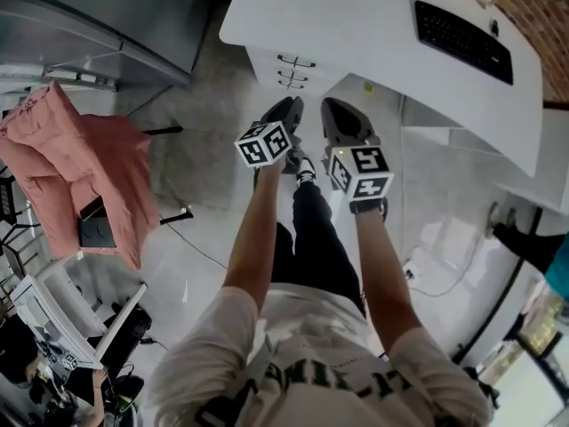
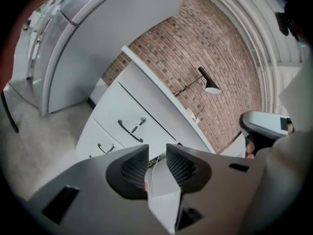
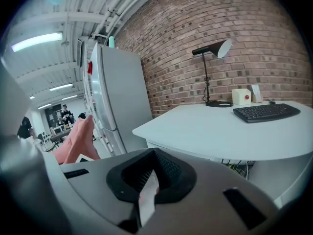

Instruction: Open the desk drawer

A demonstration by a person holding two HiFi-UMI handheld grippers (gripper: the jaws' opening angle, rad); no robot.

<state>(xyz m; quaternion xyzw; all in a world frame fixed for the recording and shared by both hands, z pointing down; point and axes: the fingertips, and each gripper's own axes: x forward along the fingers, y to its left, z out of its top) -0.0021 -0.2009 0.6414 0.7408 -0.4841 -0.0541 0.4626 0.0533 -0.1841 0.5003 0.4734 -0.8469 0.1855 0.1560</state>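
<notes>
The white desk [image 1: 356, 25] has a drawer stack [image 1: 283, 68] under its left end, with three dark bar handles; all the drawers look closed. In the left gripper view the stack [image 2: 112, 116] lies ahead and to the left, with the top handle [image 2: 130, 128] and a lower one [image 2: 104, 149] in sight. My left gripper [image 2: 157, 154] is open, nothing between its pads, and it hangs short of the drawers [image 1: 283, 112]. My right gripper [image 1: 342, 118] is beside it, shut and empty [image 3: 153, 153], facing the desk top [image 3: 215, 131].
A black keyboard [image 1: 462, 38] and a black lamp [image 3: 210, 50] sit on the desk. A grey fridge [image 3: 117, 102] stands left of the desk. A chair draped in pink cloth [image 1: 80, 176] is at the left. Cables trail on the floor [image 1: 444, 283].
</notes>
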